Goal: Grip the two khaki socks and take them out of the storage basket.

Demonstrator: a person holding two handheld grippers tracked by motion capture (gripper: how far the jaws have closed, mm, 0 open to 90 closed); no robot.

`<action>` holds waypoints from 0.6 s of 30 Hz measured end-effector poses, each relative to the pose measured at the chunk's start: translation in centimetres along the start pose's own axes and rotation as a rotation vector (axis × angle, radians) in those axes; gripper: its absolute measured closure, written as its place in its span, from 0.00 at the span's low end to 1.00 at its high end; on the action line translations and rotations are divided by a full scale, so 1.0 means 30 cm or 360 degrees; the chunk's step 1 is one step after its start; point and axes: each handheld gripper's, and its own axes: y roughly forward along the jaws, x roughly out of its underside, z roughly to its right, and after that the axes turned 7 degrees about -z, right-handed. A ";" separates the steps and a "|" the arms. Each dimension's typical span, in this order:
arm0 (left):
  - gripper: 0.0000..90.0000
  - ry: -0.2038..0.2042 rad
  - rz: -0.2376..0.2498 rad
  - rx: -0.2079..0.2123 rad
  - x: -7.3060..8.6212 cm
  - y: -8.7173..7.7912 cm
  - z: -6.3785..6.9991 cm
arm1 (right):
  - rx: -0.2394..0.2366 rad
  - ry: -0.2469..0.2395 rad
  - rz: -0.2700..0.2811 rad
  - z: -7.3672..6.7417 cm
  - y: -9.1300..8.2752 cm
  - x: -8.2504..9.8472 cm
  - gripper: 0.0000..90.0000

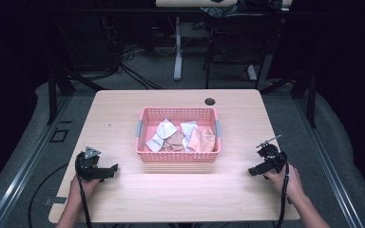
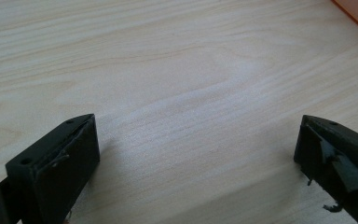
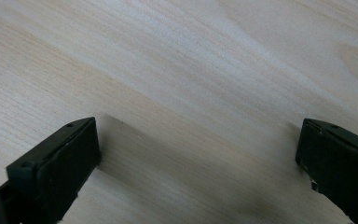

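1. Item — pink basket (image 1: 178, 156), mesh-walled plastic with grey side handles, stood at the middle of the tabletop (image 1: 123, 199), between the two grippers and well apart from both.
2. Contents — crumpled cloths (image 1: 180, 136) in white, tan and peach, heaped loosely inside. Judged soft, light and limp; a pinch on a raised fold near the top of the heap would likely serve best, and neighbouring pieces might drag along.
3. Basket itself judged light and fairly stiff; it could slide if a cloth snagged the mesh.
4. Left gripper (image 1: 108, 171) — held low over the near-left tabletop, fingers (image 2: 60, 172) spread wide, nothing between them but bare wood.
5. Right gripper (image 1: 253, 171) — near-right, fingers (image 3: 56, 168) likewise spread wide and empty.
6. Room — open wood on every side of the basket; the near edge lay close behind both hands, and a cable hole (image 1: 210, 101) sat beyond the far rim.
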 end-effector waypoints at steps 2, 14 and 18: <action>0.00 0.0001 -0.0001 0.0000 0.000 0.000 0.000 | -0.0018 0.0045 0.0065 -0.005 0.010 0.004 0.00; 0.00 0.0000 -0.0001 0.0000 0.000 0.000 0.000 | -0.0007 -0.0003 -0.0009 0.000 0.000 -0.003 0.00; 0.00 0.0000 0.0000 0.0000 0.000 0.000 0.000 | 0.0015 -0.0004 -0.0020 -0.001 -0.001 -0.008 0.01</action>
